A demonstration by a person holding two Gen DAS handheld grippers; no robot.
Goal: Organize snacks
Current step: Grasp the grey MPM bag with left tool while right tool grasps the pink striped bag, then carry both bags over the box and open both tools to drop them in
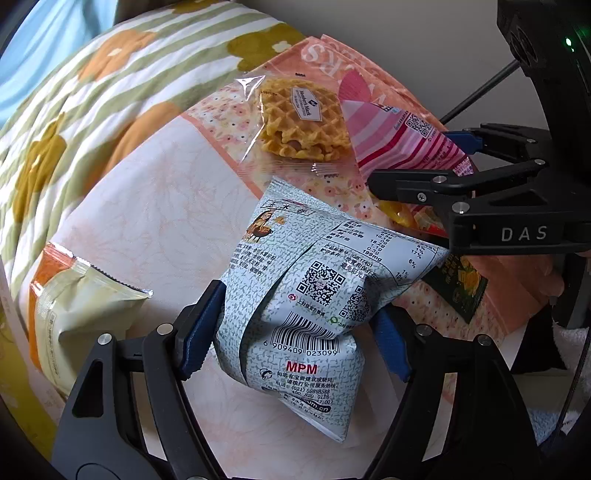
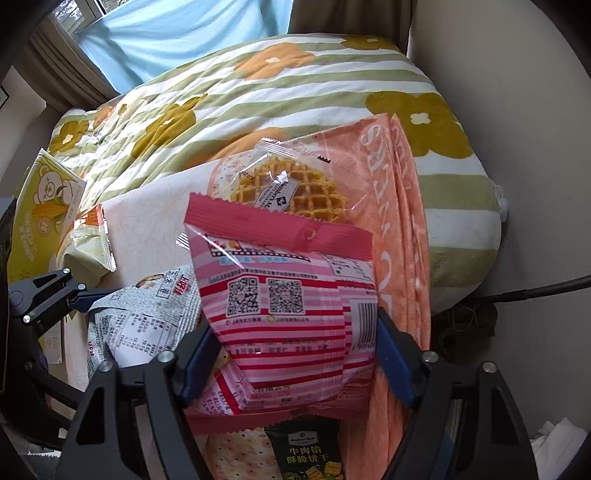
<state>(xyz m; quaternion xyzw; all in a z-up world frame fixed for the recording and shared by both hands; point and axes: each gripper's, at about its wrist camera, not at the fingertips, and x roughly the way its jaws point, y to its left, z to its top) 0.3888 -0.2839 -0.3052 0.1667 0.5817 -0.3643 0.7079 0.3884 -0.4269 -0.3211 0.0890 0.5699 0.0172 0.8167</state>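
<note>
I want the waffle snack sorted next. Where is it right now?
The clear-wrapped waffle pack lies untouched on the peach floral cloth, at the far end of both views, just beyond the pink striped bag held in the right gripper.

Floral striped quilt (image 2: 258, 92) under peach cloth (image 2: 402, 206); blue curtain (image 2: 177, 33) behind; black cable (image 2: 535, 290) beside.

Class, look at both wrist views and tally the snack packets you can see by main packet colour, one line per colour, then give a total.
Pale grey-blue packet, held in the left gripper: 1
Pink striped packet, held in the right gripper: 1
Clear waffle packet: 1
Cream-and-orange packet: 1
Dark green packet: 1
Total: 5
</note>
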